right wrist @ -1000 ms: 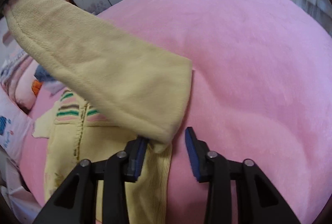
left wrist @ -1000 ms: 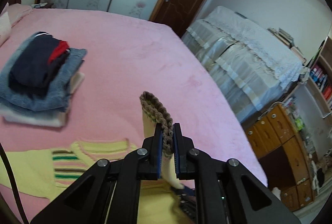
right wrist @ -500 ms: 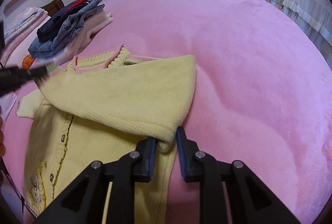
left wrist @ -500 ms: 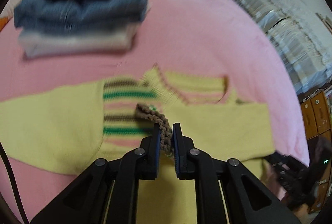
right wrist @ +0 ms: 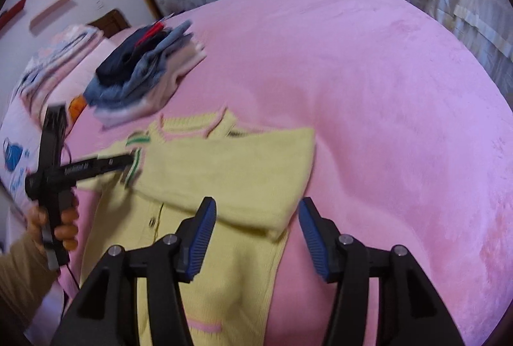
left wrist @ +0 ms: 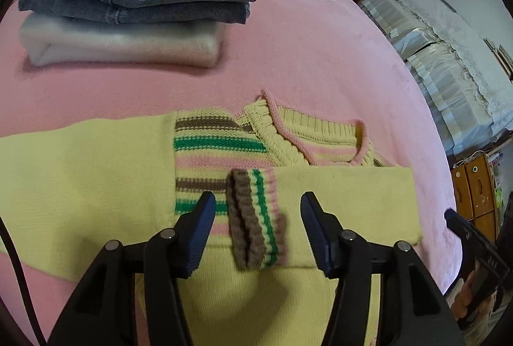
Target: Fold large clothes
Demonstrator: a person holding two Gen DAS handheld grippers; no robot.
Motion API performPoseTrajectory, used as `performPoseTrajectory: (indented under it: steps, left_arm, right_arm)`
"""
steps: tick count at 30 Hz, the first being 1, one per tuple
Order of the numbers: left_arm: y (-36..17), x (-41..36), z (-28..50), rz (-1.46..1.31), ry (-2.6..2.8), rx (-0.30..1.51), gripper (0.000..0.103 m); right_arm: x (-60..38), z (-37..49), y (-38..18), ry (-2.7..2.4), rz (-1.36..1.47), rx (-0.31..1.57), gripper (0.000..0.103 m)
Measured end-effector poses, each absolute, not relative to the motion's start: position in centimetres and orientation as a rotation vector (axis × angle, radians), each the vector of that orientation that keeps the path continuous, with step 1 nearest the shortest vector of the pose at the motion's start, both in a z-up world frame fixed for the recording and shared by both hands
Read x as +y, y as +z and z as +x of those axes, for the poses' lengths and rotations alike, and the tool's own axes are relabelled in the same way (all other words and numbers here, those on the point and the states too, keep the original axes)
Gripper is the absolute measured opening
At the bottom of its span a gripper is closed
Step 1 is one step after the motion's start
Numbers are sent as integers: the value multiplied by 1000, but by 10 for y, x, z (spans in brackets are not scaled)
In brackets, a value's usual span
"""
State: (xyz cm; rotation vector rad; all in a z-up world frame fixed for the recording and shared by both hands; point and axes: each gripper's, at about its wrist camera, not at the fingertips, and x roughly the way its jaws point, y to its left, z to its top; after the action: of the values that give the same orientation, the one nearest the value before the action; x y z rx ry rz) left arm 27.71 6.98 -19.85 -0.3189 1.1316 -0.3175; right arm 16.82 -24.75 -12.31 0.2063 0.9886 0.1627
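The left gripper [left wrist: 255, 225] points steeply downward and its jaws are opening. The striped cuff lies between them, loose, touched by neither pad. The right gripper [right wrist: 255, 229] also tilts steeply down with its jaws opening. The folded edge of a sleeve sits between them, nearer the left pad, and is not pinched. In the right wrist view the person's left hand [right wrist: 53, 222] is wrapped around the handle of its gripper, fingers [right wrist: 65, 230] curled around the front, with a tan sleeve covering the wrist.
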Motion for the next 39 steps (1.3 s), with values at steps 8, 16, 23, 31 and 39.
performPoseTrajectory:
  steps: [8,16,23,31,39]
  left_arm:
    - [-193,47,285,-206,-301,1121,13]
    - [-194,48,285,-142,-215,1075,11]
    - [-198,51,281,-145,-184,1081,12]
    - [-153,61,260,-185,-186,1022,21]
    - [-145,17,246,-164,-292,1004,28]
  right_arm:
    - [-262,237,-162,72,268,1052,54]
    - [-256,255,-181,30,203,1042,7]
    - [-245,258,-187,39,111,1069,10]
    - [-269,225,-140,73,258,988,22]
    - [-218,188,-131,172,194,973,22]
